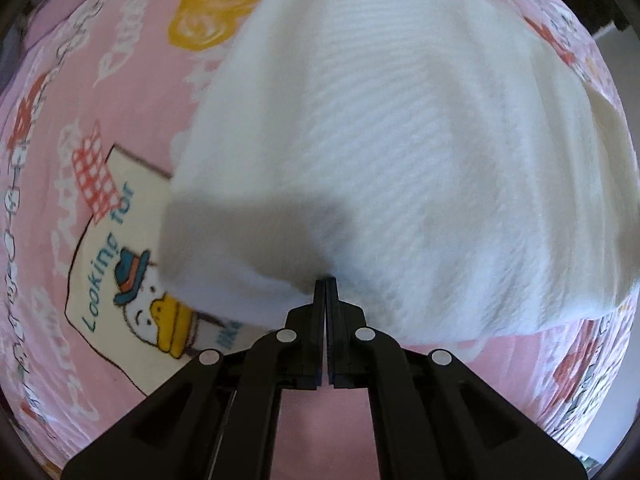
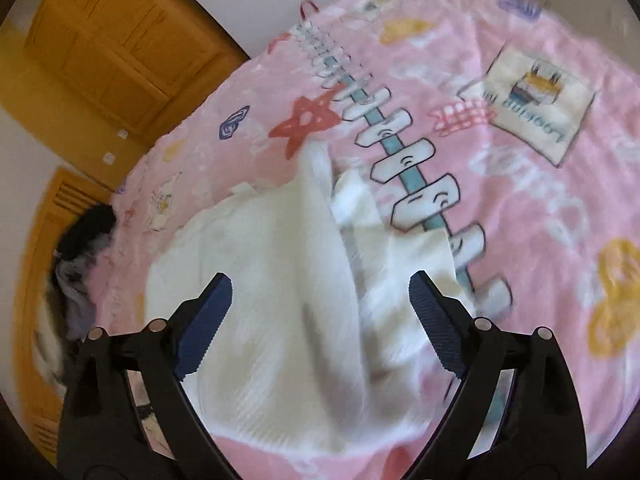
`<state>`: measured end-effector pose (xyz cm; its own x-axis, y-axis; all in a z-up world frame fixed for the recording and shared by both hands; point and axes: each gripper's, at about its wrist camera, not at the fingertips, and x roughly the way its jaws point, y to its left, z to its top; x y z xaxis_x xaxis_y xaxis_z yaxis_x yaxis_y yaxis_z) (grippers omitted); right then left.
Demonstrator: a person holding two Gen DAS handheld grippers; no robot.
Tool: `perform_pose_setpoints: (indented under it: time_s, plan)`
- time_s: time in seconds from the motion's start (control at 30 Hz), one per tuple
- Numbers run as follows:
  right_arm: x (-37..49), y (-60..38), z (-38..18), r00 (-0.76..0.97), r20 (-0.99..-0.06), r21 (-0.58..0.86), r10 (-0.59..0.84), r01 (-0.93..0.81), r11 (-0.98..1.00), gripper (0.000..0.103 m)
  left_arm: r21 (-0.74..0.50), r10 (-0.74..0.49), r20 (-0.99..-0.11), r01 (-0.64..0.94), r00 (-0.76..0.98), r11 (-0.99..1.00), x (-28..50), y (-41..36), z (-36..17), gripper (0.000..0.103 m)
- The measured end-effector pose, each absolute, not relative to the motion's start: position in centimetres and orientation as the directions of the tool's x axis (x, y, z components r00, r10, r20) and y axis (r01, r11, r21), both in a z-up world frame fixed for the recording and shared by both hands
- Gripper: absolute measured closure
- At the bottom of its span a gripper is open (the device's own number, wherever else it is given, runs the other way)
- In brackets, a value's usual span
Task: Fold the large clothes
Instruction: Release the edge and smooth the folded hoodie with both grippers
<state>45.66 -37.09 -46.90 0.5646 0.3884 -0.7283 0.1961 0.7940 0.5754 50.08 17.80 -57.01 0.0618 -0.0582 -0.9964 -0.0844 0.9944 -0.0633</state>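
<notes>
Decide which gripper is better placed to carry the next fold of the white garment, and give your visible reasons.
Left. The left gripper is already shut on the white garment, lifting its edge off the pink blanket. The right gripper hovers open above it, gripping nothing.

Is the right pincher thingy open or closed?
Open. The right gripper has its blue-padded fingers wide apart above the white ribbed garment, holding nothing.

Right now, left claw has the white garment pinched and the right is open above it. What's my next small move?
Probably lower the right claw and pinch the white garment: only the left claw grips it, on the pink blanket.
</notes>
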Motion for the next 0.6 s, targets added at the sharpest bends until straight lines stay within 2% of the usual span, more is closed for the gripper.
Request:
perform_pose_setpoints:
  time_s: [0.13, 0.17, 0.27, 0.33, 0.6]
  plan:
    - [52.4, -40.9, -53.8, 0.387, -0.62, 0.766, 0.682, 0.114, 0.632, 0.015, -0.015, -0.012, -0.999, -0.053, 0.053, 0.998, 52.9, 13.5, -57.1, 0.103]
    - [53.5, -41.1, -55.0, 0.352, -0.603, 0.783, 0.716, 0.09, 0.615, 0.015, 0.001, 0.004, -0.998, -0.05, 0.059, 0.999, 53.5, 12.9, -56.8, 0.103]
    - [56.4, -40.7, -57.7, 0.261, -0.655, 0.738, 0.709, 0.016, 0.675, 0.015, 0.013, 0.016, -0.998, -0.046, 0.069, 0.999, 55.2, 11.2, -55.4, 0.103]
    - [57.7, -40.1, -59.0, 0.205, -0.648, 0.747, 0.734, -0.018, 0.665, 0.015, -0.004, -0.001, -0.998, -0.047, 0.064, 0.999, 56.4, 10.0, -54.4, 0.102]
    - [61.9, -36.8, -57.3, 0.042, -0.684, 0.686, 0.728, -0.304, 0.661, 0.014, -0.089, -0.086, -0.993, 0.03, -0.086, 0.996, 61.1, 2.8, -55.0, 0.1]
